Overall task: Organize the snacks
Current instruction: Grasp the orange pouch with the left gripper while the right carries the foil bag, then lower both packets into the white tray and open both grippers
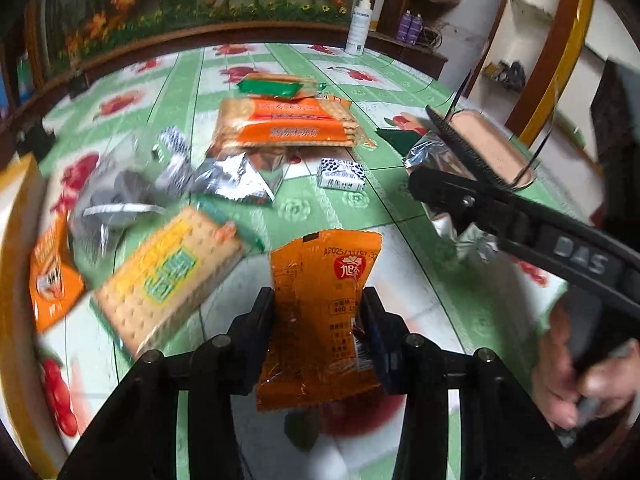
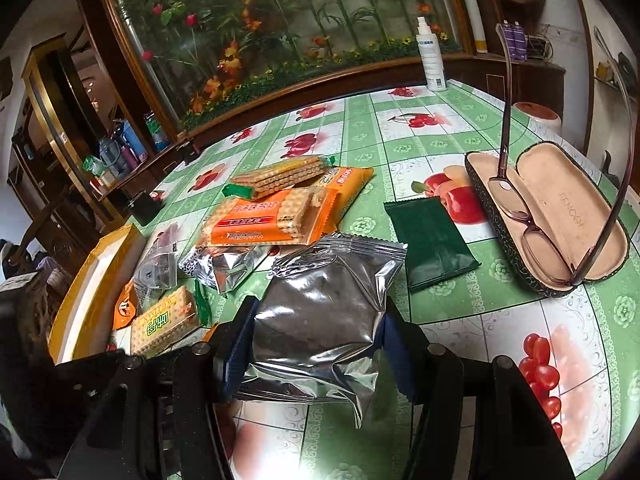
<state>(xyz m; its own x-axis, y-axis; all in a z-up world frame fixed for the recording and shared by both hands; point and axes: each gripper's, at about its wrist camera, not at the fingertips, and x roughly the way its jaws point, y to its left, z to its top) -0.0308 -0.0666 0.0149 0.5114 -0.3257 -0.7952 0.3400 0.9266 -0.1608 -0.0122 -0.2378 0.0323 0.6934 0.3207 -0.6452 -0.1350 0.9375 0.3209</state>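
My left gripper [image 1: 318, 308] is shut on an orange snack packet [image 1: 324, 272], which stands upright between its pads just above the tablecloth. In the right wrist view my right gripper [image 2: 318, 320] is shut on a puffy silver foil packet [image 2: 320, 300], with both pads pressing its sides. Loose snacks lie beyond on the table. Among them are a yellow cracker pack [image 1: 172, 276], an orange cracker pack [image 1: 288, 124], a green-ended cracker pack [image 1: 276, 86], a small blue-and-white candy [image 1: 342, 174] and a dark green packet [image 2: 432, 240].
An open glasses case [image 2: 560, 216] with glasses in it lies at the right. A white spray bottle [image 2: 432, 56] stands at the far edge. A yellow-rimmed box [image 2: 88, 280] sits at the table's left edge. The green fruit-print tablecloth [image 2: 440, 148] covers the table.
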